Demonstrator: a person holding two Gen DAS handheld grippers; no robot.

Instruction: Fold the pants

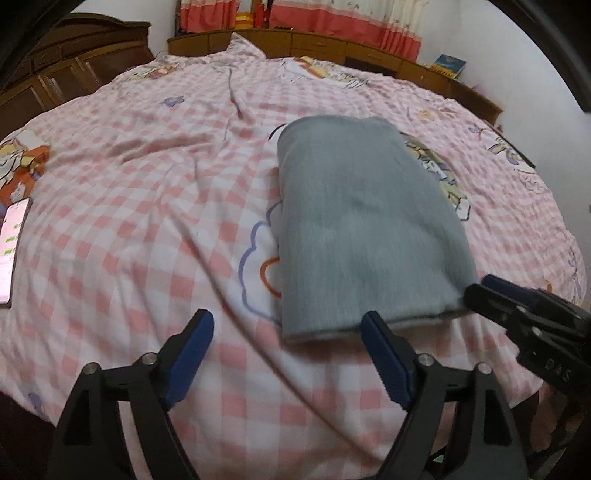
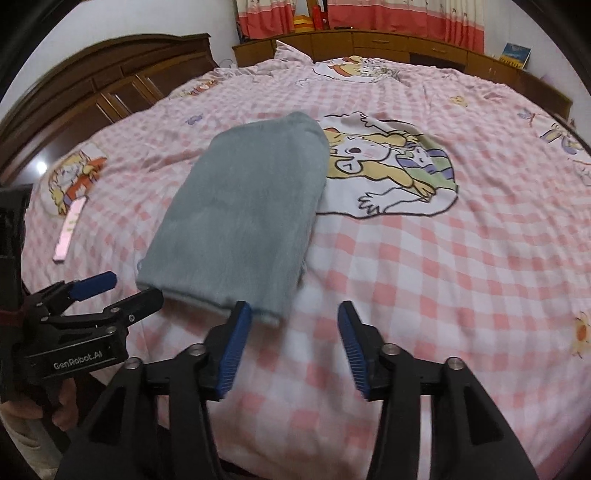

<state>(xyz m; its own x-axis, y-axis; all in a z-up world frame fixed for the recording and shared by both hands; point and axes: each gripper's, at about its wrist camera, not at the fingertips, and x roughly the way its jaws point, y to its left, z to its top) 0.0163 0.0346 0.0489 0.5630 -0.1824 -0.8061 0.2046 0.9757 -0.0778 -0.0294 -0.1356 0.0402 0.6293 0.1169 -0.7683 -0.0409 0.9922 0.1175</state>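
Note:
The grey pants point(image 1: 362, 221) lie folded into a compact oblong on the pink checked bedsheet point(image 1: 147, 206). My left gripper point(image 1: 286, 325) hangs just short of the fold's near edge, open, with only sheet between its blue pads. In the right wrist view the same pants point(image 2: 243, 214) sit left of centre, and my right gripper point(image 2: 293, 314) stands open at their near right corner, holding nothing. The left gripper point(image 2: 125, 286) shows there at the pants' near left corner, and the right gripper point(image 1: 491, 288) shows in the left wrist view at the near right corner.
A pink phone point(image 1: 11, 251) lies on the sheet at the left, also seen as the phone point(image 2: 70, 229) from the right wrist. A wooden headboard point(image 2: 110, 74) and cabinets point(image 1: 332, 44) ring the bed, with red and white curtains point(image 1: 332, 18) behind. A hand point(image 2: 33, 410) grips the left tool.

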